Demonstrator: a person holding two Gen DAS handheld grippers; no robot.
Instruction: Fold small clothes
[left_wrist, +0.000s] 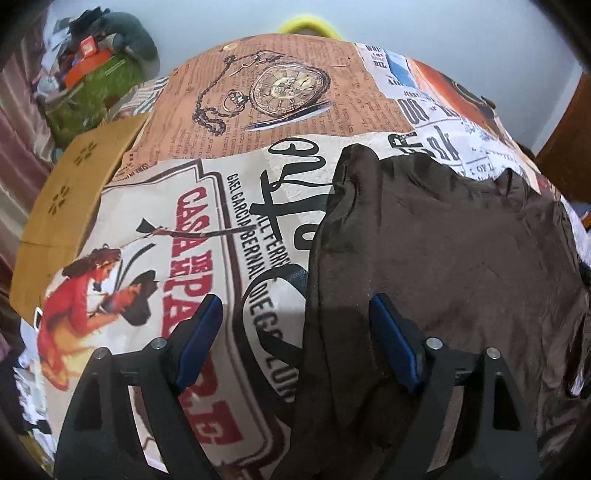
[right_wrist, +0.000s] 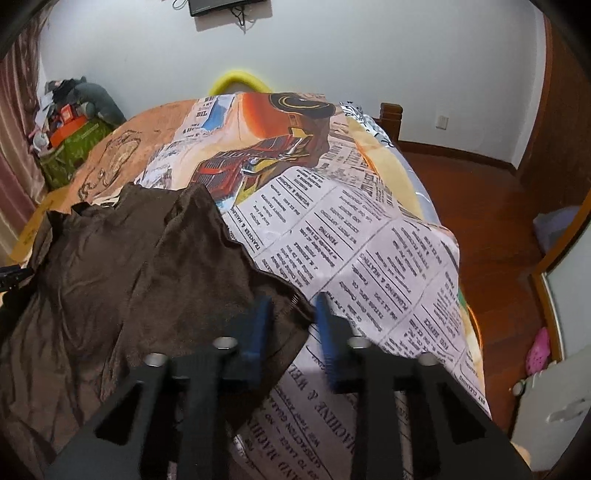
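Right wrist view shows a bed (right_wrist: 369, 236) under a newspaper-print cover, with the brown garment (right_wrist: 129, 266) lying rumpled on its left half. The right hand-held gripper (right_wrist: 291, 321) is clenched on the garment's near right corner; such a thin bite could slip out when lifted. The left hand-held gripper (left_wrist: 295, 332) hangs released, straddling the garment's left edge (left_wrist: 314, 295); closing there might pinch the cover too.
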